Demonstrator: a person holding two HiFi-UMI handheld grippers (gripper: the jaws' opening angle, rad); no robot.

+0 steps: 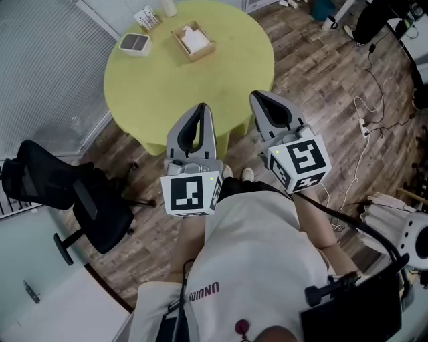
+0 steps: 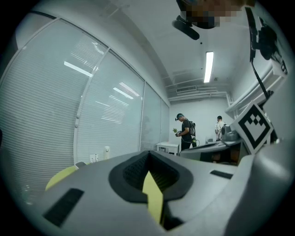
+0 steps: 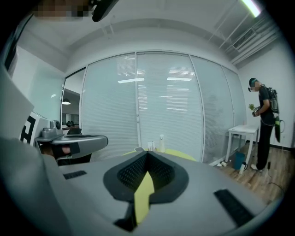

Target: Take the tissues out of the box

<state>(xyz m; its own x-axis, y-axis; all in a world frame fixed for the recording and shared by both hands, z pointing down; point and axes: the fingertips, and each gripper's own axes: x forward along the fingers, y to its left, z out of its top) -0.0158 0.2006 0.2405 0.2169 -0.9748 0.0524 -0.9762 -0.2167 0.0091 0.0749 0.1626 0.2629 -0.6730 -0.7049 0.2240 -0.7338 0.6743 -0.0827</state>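
An open-topped tan tissue box [image 1: 194, 40] with white tissues showing stands on the far side of the round yellow-green table [image 1: 200, 87]. My left gripper [image 1: 201, 107] hangs over the table's near edge, well short of the box. Its jaws meet at the tips with nothing between them, as the left gripper view also shows [image 2: 148, 153]. My right gripper [image 1: 256, 95] is beside it, a little further right, also shut and empty [image 3: 147, 153]. Both point roughly level towards a glass wall with blinds.
Near the box sit a grey square object [image 1: 135, 44], a small holder of packets [image 1: 148, 18] and a white bottle [image 1: 168, 7]. A black office chair [image 1: 73, 197] stands left. Cables and a power strip [image 1: 364, 127] lie on the floor right. A person [image 3: 266, 120] stands beyond.
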